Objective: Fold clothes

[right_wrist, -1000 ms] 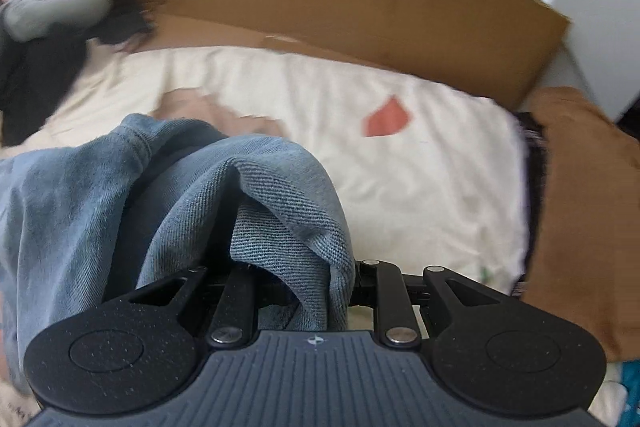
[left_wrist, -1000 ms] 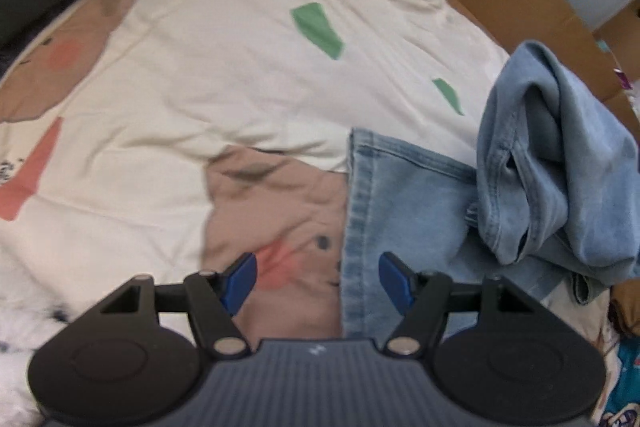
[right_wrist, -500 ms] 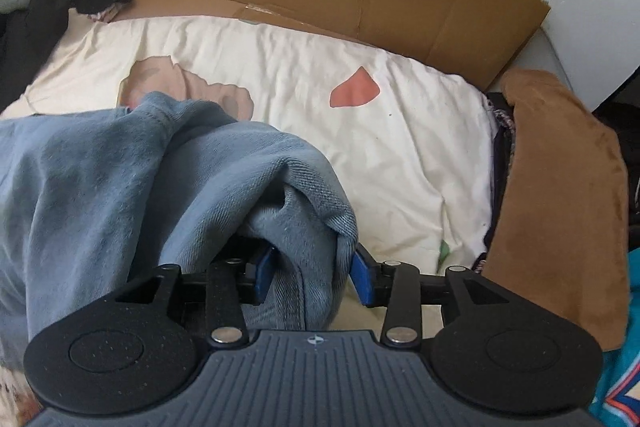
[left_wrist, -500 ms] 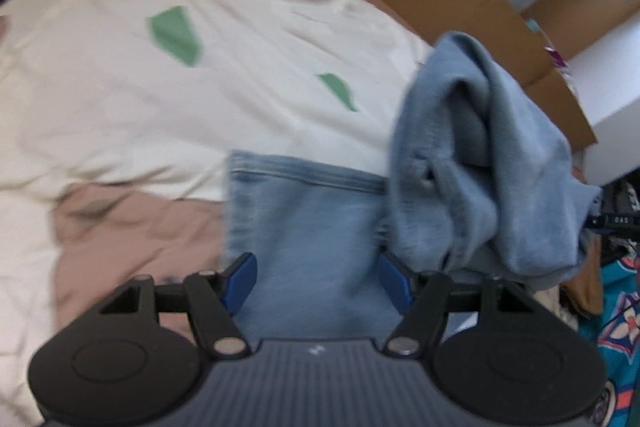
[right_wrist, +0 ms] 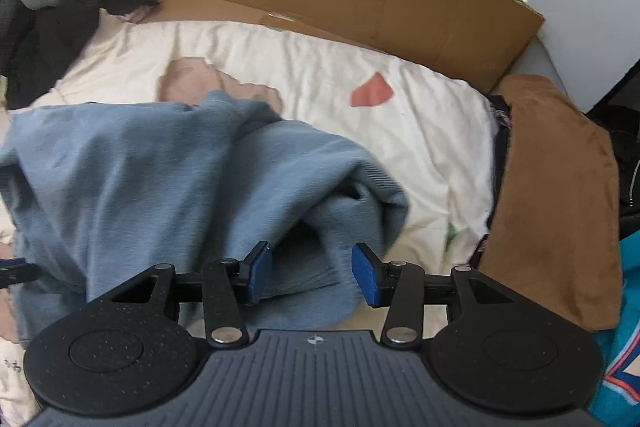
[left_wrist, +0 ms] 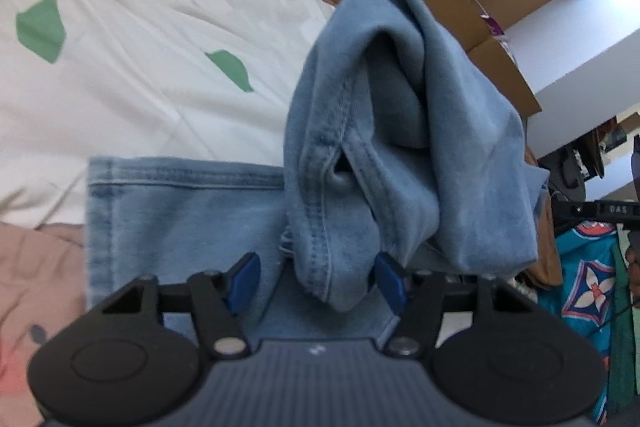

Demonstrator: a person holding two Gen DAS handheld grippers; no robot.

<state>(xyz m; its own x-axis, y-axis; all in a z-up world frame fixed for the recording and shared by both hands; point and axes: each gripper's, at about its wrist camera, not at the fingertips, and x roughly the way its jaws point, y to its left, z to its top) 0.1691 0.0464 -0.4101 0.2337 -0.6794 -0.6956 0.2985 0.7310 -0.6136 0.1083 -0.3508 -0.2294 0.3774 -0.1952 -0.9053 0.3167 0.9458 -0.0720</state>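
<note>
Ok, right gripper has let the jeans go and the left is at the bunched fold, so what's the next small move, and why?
Probably close the left gripper on the jeans. Its jaws have just been closing, with a bunched fold hanging between them but not yet pinched. The right gripper has just been opening, its pads clear of the cloth, so nothing holds the jeans now.

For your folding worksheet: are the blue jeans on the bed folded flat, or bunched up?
Bunched up. One leg of the jeans lies flat on the sheet, but the rest stands in a crumpled heap, not a neat fold.
</note>
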